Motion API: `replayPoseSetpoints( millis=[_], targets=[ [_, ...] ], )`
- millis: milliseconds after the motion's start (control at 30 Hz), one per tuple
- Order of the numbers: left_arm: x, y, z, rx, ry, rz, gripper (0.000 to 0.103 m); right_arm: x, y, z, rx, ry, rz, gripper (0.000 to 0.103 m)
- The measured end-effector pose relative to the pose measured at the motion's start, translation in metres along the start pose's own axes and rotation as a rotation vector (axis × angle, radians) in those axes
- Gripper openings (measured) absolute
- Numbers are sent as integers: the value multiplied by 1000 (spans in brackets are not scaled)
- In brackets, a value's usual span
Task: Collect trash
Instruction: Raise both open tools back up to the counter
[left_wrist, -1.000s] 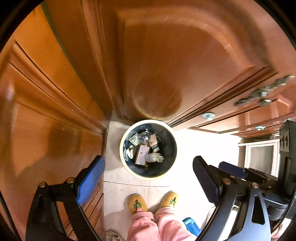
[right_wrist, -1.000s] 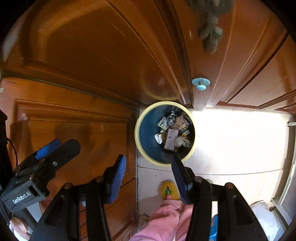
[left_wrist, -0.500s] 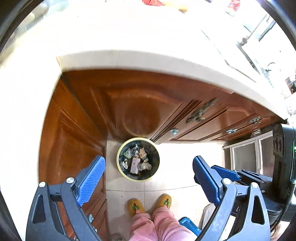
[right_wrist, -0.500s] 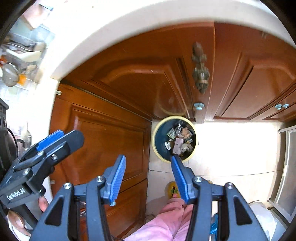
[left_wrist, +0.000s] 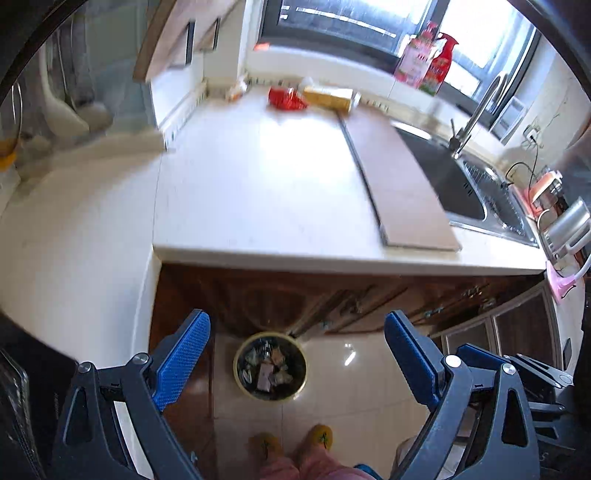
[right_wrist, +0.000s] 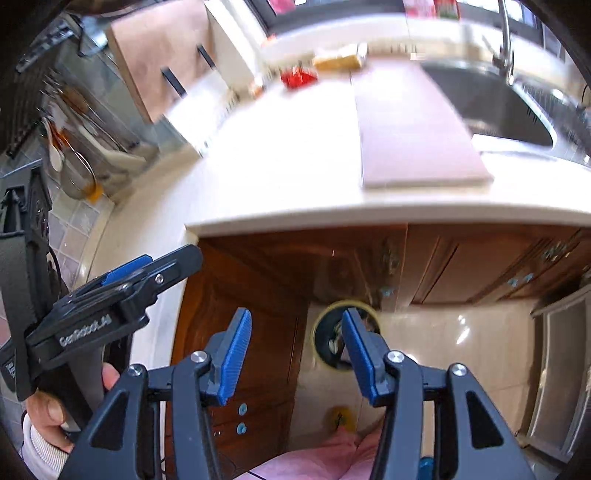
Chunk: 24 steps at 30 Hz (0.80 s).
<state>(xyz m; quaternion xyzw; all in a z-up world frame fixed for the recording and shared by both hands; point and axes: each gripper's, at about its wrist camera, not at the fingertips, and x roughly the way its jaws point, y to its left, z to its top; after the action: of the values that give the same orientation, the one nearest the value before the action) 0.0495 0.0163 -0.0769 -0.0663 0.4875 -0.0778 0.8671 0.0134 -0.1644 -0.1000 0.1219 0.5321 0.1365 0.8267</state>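
Observation:
The round trash bin, yellow-rimmed and holding several bits of rubbish, stands on the floor tiles far below both grippers. My left gripper is open and empty, its blue pads wide apart. My right gripper is open too, narrower, with nothing between the pads; its right finger hides part of the bin. On the far side of the white countertop lie a crumpled red wrapper and a yellow box. The right wrist view shows the same wrapper and box, blurred.
A pale cutting board lies beside the steel sink with its faucet. Red and pink bottles stand at the window. Brown cabinet doors run under the counter. A person's slippers are near the bin.
Both grippers rose well above the bin, which now looks small. The views went from cabinet doors to the countertop, sink and window. Neither pair of jaws changed.

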Motion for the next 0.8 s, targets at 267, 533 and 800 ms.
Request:
replayPoseSetpoints(
  millis=[267,533,800],
  targets=[
    [-41,-22,53,64,-120,4,94,-52,20,28,-31,-134,-10,52],
    [-53,-43,109,134,-185,8,94,-93,15,87,-37,-234,-46,55],
    [-18,-46,191,116,-182,50,94,-104,2,200,-143,-285,-118,71]
  ],
)
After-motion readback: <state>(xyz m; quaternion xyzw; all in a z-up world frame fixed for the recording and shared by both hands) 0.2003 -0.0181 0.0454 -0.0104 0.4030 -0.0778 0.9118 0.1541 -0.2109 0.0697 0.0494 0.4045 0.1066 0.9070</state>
